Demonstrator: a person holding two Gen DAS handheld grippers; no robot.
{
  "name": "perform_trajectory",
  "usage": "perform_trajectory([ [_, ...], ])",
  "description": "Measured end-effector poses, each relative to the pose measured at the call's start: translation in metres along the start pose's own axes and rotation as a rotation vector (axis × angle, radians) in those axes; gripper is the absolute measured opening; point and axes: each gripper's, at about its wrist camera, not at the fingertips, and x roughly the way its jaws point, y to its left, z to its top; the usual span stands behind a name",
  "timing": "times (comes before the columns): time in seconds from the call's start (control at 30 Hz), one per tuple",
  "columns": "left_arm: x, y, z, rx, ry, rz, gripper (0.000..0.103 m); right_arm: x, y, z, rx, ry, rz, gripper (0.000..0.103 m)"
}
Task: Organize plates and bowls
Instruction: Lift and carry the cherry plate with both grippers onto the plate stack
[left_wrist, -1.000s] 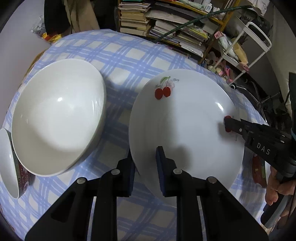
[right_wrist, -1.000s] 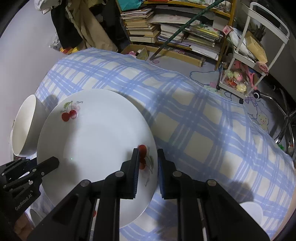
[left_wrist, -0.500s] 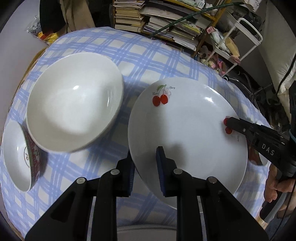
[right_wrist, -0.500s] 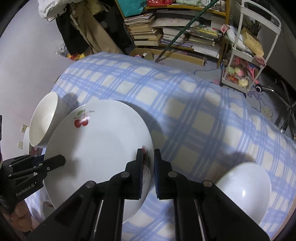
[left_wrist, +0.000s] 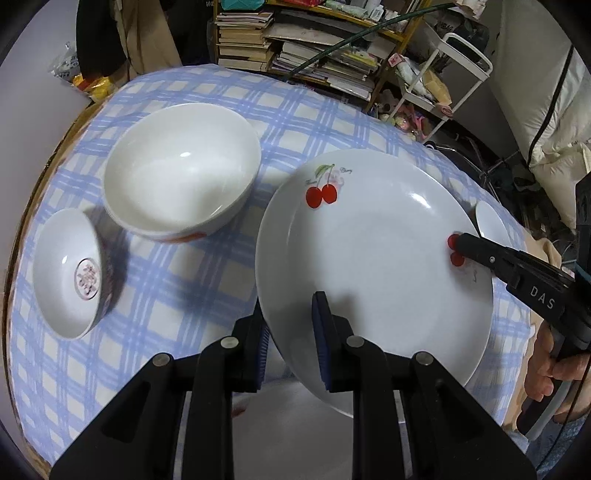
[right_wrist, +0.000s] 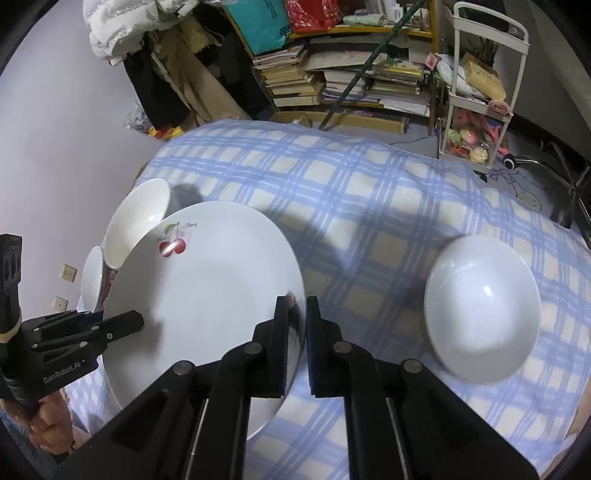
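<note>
A large white plate (left_wrist: 373, 266) with cherry prints hangs tilted above the blue checked tablecloth (left_wrist: 207, 280), held from two sides. My left gripper (left_wrist: 291, 306) is shut on its near left rim, one pad under and one on top. My right gripper (right_wrist: 297, 306) is shut on the opposite rim by the second cherry print; it shows in the left wrist view as a black finger (left_wrist: 476, 249). In the right wrist view the plate (right_wrist: 207, 280) fills the left, with the left gripper (right_wrist: 129, 321) at its edge.
A big white bowl (left_wrist: 181, 170) and a small bowl with a red mark (left_wrist: 70, 273) stand left of the plate. Another white bowl (right_wrist: 480, 314) stands to the right. Stacked books (right_wrist: 295, 85) and a white trolley (right_wrist: 476, 96) lie beyond the table.
Both grippers have risen with the plate, so the table and bowls look farther below. The right jaws have closed tighter on the rim. The white bowl on the right has come into view.
</note>
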Motion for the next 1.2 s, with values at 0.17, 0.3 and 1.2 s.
perform_trajectory([
  [0.17, -0.022, 0.008, -0.019, 0.003, -0.018, -0.009, 0.021, -0.015, 0.014, -0.014, 0.003, -0.025, 0.013, 0.010],
  [0.3, -0.039, 0.016, -0.037, -0.028, -0.040, 0.002, 0.021, -0.024, 0.027, -0.030, 0.011, -0.025, 0.031, 0.010],
  [1.2, -0.083, 0.064, -0.157, -0.136, -0.088, -0.013, 0.021, -0.042, 0.080, -0.150, 0.067, -0.114, 0.115, 0.010],
])
